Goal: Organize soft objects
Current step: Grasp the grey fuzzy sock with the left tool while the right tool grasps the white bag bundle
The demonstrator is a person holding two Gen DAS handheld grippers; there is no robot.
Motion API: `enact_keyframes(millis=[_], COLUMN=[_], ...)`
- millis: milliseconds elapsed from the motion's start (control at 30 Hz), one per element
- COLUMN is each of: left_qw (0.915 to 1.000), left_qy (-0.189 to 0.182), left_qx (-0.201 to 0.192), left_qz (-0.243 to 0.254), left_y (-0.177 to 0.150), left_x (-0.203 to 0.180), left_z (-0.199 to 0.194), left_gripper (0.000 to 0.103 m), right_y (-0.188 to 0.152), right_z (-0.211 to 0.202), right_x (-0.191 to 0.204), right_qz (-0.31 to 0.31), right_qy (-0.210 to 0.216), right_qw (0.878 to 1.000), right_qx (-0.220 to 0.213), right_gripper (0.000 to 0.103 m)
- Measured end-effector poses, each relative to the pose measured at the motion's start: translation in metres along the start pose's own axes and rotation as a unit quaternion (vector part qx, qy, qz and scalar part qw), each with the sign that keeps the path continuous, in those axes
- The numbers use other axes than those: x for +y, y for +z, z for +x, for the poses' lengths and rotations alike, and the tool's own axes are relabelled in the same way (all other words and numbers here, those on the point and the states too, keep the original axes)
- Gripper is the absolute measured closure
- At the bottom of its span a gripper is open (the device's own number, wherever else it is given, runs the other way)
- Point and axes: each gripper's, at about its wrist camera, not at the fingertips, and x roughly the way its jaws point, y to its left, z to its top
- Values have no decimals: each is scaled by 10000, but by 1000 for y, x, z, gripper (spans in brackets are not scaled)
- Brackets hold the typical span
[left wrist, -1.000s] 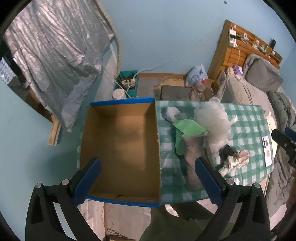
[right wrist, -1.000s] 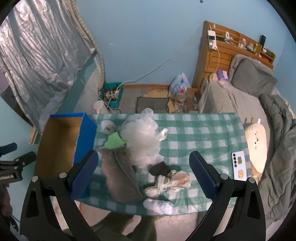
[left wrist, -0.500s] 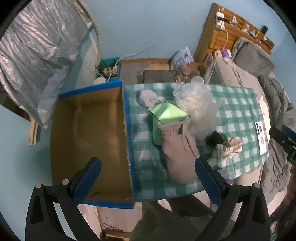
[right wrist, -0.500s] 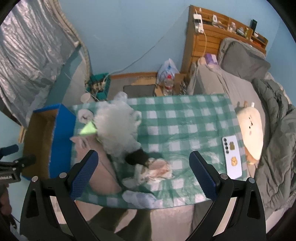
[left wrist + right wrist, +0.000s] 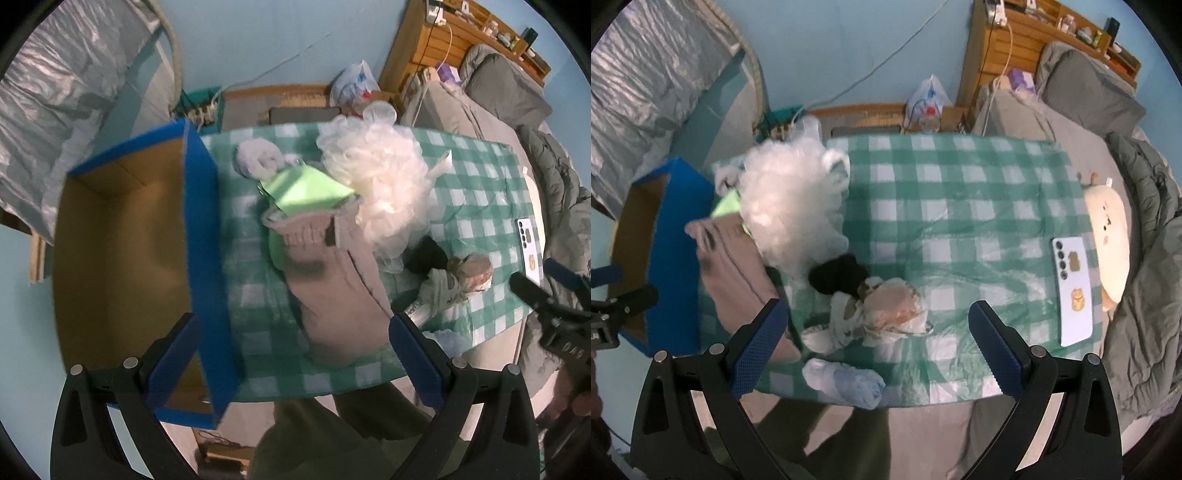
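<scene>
Soft things lie heaped at centre frame on the table (image 5: 476, 177), beside the empty box (image 5: 122, 251) at left. Our left hand-held gripper (image 5: 295, 354) and right hand-held gripper (image 5: 875, 347) hover open, empty. We should pinch the grey cloth (image 5: 332, 288) mid-fold, then lift clear.

No readable text, labels or numbers.

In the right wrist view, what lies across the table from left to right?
Cardboard box → pinkish-brown garment → white fluffy pile → black cloth → crumpled patterned cloth → phone → cream plush toy.
</scene>
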Motion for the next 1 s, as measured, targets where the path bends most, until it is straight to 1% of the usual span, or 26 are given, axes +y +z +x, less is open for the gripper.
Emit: enact_keyframes(millis=[167, 367, 500, 567, 667, 767, 900, 1000], left_qw=[9999, 9994, 9987, 9985, 9977, 9967, 9957, 9951], left_qy=[86, 314, 302, 293, 373, 401, 381, 416], left_qx=[90, 158, 402, 440, 511, 642, 762, 817], left_qz=[-62, 68, -52, -132, -230, -306, -361, -361], left_y=[-1, -2, -2, -1, 2, 4, 6, 8], left_x=[-10, -25, -27, -27, -29, -32, -38, -45], left_z=[20, 41, 61, 67, 77, 89, 99, 107], left_gripper=[1, 1, 1, 1, 1, 1, 1, 1], right_y=[-6, -12, -14, -14, -14, -13, -14, -15], right_z=[30, 61, 81, 88, 97, 106, 116, 125], right_x=[0, -2, -2, 0, 2, 5, 3, 0], right_qz=[-76, -28, -35, -61, -102, -154, -191, -175], right_qy=[-25, 27, 25, 13, -5, -41, -107, -138], right_qw=[9996, 9985, 9975, 9971, 9967, 9960, 9949, 9939], right_qx=[261, 550, 707, 755, 811, 876, 988, 1077], right_gripper=[4, 4, 4, 4, 4, 4, 4, 8])
